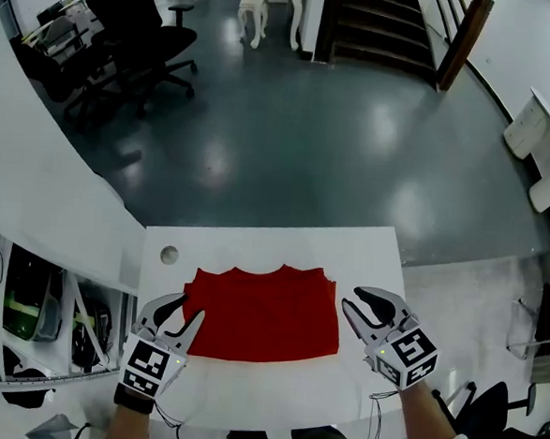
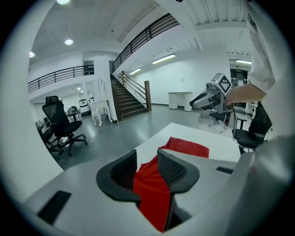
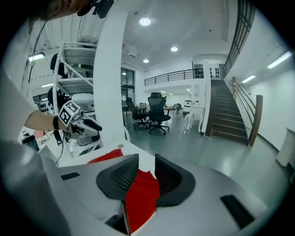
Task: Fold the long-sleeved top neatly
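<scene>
The red long-sleeved top [image 1: 264, 314] lies folded into a flat rectangle on the white table [image 1: 272, 397]. My left gripper [image 1: 186, 309] hovers at its left edge with jaws apart and nothing pinched. My right gripper [image 1: 353, 299] hangs off the top's right edge, also open. In the left gripper view the red top [image 2: 186, 146] shows through the gap of the open left gripper [image 2: 146, 159], with the right gripper [image 2: 196, 100] raised beyond. In the right gripper view the red cloth [image 3: 140, 198] is seen below the open right gripper [image 3: 146, 163], and the left gripper [image 3: 94, 125] is across from it.
A round cable hole [image 1: 168, 253] sits in the table's far left corner. A white shelf unit [image 1: 34, 300] stands to the left. Black office chairs [image 1: 142, 45], a staircase [image 1: 382, 29] and a small white table [image 1: 271, 2] stand on the grey floor beyond.
</scene>
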Available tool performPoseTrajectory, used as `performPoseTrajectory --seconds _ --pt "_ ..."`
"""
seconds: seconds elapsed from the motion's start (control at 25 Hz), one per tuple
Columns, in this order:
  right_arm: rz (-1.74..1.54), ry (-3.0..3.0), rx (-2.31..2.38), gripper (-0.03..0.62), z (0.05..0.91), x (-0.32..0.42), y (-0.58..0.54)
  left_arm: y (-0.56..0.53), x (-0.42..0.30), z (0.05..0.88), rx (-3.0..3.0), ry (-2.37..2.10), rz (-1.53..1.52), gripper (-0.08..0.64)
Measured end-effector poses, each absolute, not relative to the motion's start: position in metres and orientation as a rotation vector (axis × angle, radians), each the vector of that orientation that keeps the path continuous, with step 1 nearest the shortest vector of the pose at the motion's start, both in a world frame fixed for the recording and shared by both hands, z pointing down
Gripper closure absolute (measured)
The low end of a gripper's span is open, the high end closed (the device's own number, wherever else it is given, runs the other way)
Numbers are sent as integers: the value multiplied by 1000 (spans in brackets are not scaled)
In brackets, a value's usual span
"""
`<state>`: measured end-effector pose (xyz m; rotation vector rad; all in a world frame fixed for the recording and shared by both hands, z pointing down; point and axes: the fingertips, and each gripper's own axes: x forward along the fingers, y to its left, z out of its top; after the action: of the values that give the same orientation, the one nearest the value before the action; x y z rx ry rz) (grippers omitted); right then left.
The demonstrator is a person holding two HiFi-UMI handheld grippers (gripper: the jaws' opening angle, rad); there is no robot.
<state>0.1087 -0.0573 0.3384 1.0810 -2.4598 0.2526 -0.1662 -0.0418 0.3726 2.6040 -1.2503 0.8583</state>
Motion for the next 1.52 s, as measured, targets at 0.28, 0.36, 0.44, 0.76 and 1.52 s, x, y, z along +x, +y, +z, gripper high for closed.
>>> performPoseTrajectory --seconds 0.28,0.36,0.44,0.76,1.52 --pt "176 -2527 1083 474 285 104 -9 -3 -147 320 2691 -1242 789 425" --pt "153 -2540 1081 477 274 102 3 7 -143 307 2716 -1240 770 431" --pt "136 -2551 1080 483 265 101 14 17 -139 296 2736 -1239 752 444" --pt "80 -2598 1080 509 240 97 54 53 -130 268 2780 -1224 667 479" --pt "66 -2654 1004 575 204 67 104 109 -120 240 2698 -1189 486 551"
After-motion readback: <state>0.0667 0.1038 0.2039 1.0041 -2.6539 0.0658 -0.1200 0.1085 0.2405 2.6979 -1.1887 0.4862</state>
